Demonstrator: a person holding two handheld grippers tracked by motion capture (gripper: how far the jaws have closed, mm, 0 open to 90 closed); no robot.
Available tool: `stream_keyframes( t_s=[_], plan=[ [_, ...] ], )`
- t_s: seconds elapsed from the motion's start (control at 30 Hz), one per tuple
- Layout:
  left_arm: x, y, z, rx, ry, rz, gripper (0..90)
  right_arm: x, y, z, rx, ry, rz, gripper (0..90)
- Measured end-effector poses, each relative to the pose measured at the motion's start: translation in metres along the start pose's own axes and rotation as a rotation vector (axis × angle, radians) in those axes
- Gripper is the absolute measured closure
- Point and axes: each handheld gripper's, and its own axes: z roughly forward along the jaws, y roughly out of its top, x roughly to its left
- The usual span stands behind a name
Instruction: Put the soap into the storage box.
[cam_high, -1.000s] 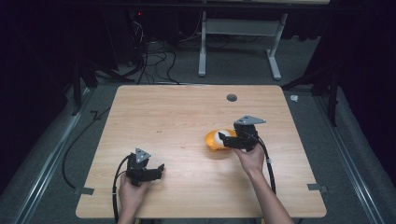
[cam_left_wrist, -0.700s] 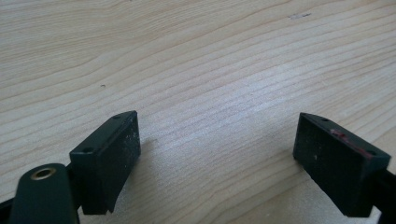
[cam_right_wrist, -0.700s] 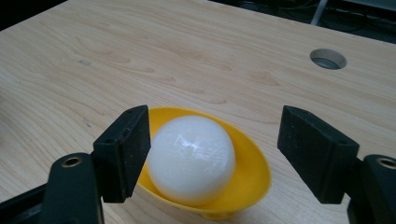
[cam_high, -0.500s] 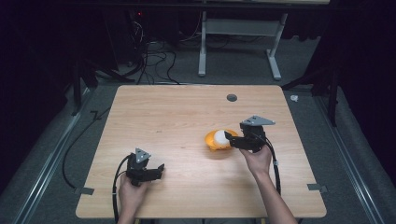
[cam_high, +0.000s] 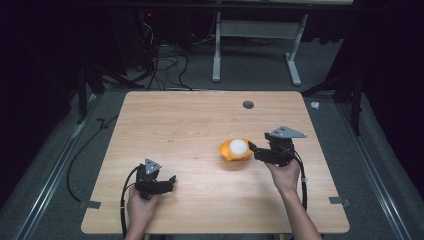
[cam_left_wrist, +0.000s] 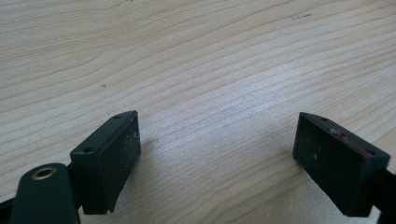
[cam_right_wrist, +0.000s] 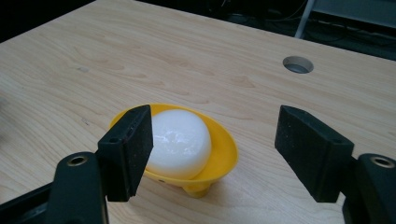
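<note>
On the left of the desk (cam_high: 190, 125), my left claw (cam_high: 171, 179) sits low near the front edge, held in the person's left hand (cam_high: 140, 207). In the left gripper view its jaws stand spread wide with bare wood grain between them; it pinches nothing and I leave it parked there.

Moving right, just past the middle of the desk, sits the yellow dish (cam_high: 234, 150), an oval bowl on a small foot, with the white puck (cam_high: 238, 146) of something glossy, soap or wax by the look of it, resting inside. Farther back is a round cable hole (cam_high: 248, 104) in the desktop.

Right again, my right claw (cam_high: 252, 149) points at the dish from its right side. Its jaws have just been closing, yet in the right gripper view they are still apart: the nearer pad overlaps the dish's rim in the picture, the other hangs over bare wood, and neither presses on anything.

My worry is alignment. The dish lies off toward one jaw, not centred in the gap, so if I close from here I judge one pad would strike the rim first and shove or tip the footed dish, rolling the smooth puck out. A pinch on the thin rim alone could also slip.
</note>
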Motion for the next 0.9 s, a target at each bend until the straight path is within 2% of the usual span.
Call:
stream_keyframes(
  t_s=[0.37,0.7,0.9],
  plan=[
    [0.000,0.000,0.000,0.000,0.000,0.000,15.5,-0.012,-0.012,-0.024,-0.026,-0.029,0.034,29.3],
    [0.000,0.000,0.000,0.000,0.000,0.000,15.5,-0.015,-0.020,-0.043,-0.042,-0.044,0.040,29.3],
    [0.000,0.000,0.000,0.000,0.000,0.000,15.5,-0.017,-0.022,-0.049,-0.053,-0.047,0.039,29.3]
  ],
)
